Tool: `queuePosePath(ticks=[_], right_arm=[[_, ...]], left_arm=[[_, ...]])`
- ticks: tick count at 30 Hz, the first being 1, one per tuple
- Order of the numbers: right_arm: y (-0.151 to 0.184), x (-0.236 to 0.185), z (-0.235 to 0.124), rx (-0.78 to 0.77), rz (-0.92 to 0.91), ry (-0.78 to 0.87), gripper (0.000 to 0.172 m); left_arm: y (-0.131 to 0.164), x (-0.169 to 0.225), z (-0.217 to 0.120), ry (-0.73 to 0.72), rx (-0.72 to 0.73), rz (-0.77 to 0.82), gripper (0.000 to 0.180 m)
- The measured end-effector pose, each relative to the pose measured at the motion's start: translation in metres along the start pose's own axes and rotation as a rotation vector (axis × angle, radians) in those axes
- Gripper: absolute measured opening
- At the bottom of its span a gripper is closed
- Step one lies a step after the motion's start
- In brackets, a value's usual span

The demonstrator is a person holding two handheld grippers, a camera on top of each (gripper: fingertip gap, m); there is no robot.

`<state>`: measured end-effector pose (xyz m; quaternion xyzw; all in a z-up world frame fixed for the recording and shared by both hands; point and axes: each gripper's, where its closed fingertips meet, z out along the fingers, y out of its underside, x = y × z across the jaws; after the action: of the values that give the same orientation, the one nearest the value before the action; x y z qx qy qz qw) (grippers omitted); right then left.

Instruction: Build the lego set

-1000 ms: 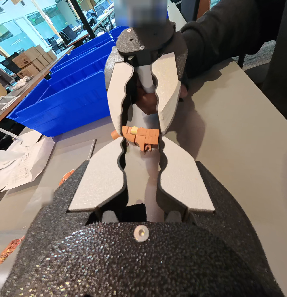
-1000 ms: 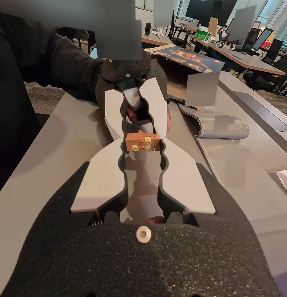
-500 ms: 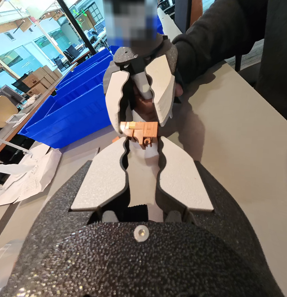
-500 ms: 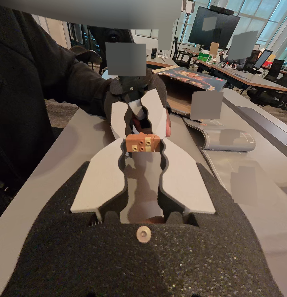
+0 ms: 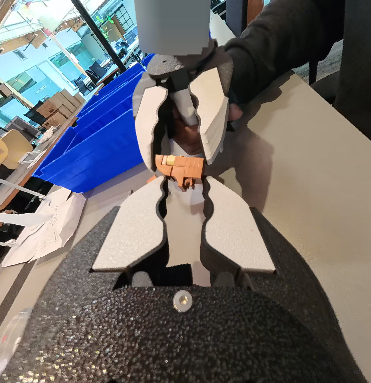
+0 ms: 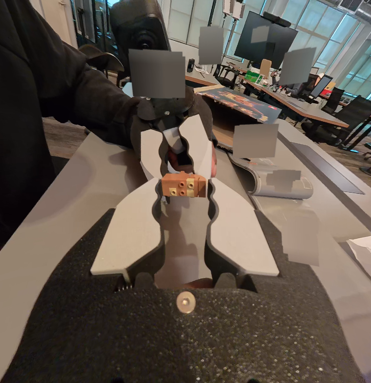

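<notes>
A small brown brick assembly [image 5: 180,166] with tan pieces hangs in the air above the grey table [image 5: 294,186], between my two grippers, which face each other tip to tip. My left gripper [image 5: 184,179] is shut on its lower, narrower part, with both fingertips against its sides. My right gripper [image 5: 179,163] comes from the far side, and its tips hold the assembly's two ends. In the right wrist view the assembly [image 6: 183,186] shows its studded face, clamped between my right gripper's [image 6: 183,183] tips. The left gripper [image 6: 181,176] meets it from behind.
Blue bins [image 5: 93,149] stand along the table's left side, with a white paper bag [image 5: 45,228] in front of them. An open booklet [image 6: 280,182], an opened cardboard box [image 6: 238,103] and a sheet of paper [image 6: 363,252] lie to the right. The person's dark sleeves [image 6: 76,93] reach in behind. My left and right fingertips are right by each other.
The left jaws have narrowed onto the assembly. Both grippers have risen and tilted a little together, with the assembly staying between them. The right grip is unchanged.
</notes>
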<state>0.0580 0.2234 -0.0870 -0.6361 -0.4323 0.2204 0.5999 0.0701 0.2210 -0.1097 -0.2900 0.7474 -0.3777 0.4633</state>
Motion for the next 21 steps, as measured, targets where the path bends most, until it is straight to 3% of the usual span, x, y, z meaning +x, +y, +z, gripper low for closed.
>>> queuePosePath(ticks=[1,13,21], right_arm=[[0.0004,0.0017,-0.0002,-0.006,-0.014,0.017,0.042],[0.0053,0.0055,-0.0002,-0.036,-0.012,0.043,0.040],[0.0032,-0.0025,-0.0014,-0.012,0.018,-0.024,0.040]], left_arm=[[-0.0003,-0.0006,-0.0007,-0.002,0.006,-0.009,0.023],[-0.0007,-0.0029,0.0006,-0.011,0.032,-0.061,0.024],[-0.0076,-0.0043,0.0002,-0.049,0.064,-0.007,0.040]])
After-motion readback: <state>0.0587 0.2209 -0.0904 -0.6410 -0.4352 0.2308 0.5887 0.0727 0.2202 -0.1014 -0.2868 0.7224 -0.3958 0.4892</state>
